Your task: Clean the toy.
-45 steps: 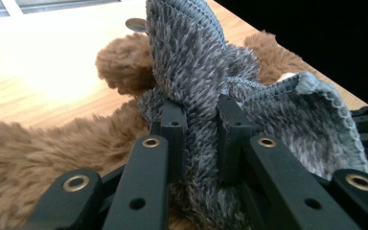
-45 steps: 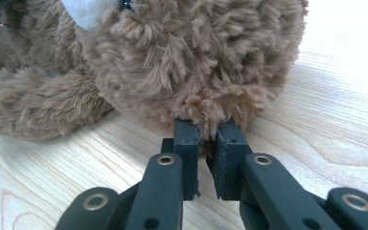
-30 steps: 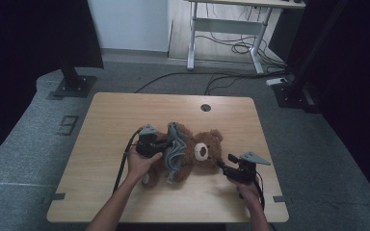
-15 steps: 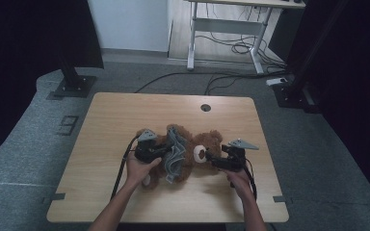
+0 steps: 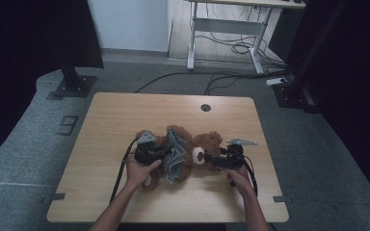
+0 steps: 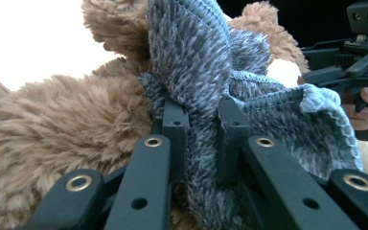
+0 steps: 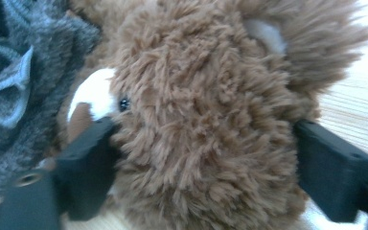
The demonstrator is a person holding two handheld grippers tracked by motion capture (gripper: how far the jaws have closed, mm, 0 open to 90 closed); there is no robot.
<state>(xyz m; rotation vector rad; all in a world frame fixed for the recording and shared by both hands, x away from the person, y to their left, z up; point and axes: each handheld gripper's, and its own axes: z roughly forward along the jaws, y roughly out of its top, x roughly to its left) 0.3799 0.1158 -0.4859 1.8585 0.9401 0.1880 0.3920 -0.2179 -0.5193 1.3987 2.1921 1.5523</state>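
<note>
Left gripper view shows your left gripper (image 6: 202, 120) pinching the grey knit sweater (image 6: 196, 52) tight, with the fluffy brown teddy bear (image 6: 52, 124) behind it. Right gripper view shows your right gripper (image 7: 206, 158) with its jaws wide around the bear's head; they have just been closing a bit. High view shows the bear lying in the middle of the wooden table (image 5: 125, 115).

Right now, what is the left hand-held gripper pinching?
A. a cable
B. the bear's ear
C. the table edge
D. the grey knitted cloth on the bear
D: in the left gripper view the left hand-held gripper has its jaws closed on a fold of the grey knitted cloth that lies over the brown bear.
</note>
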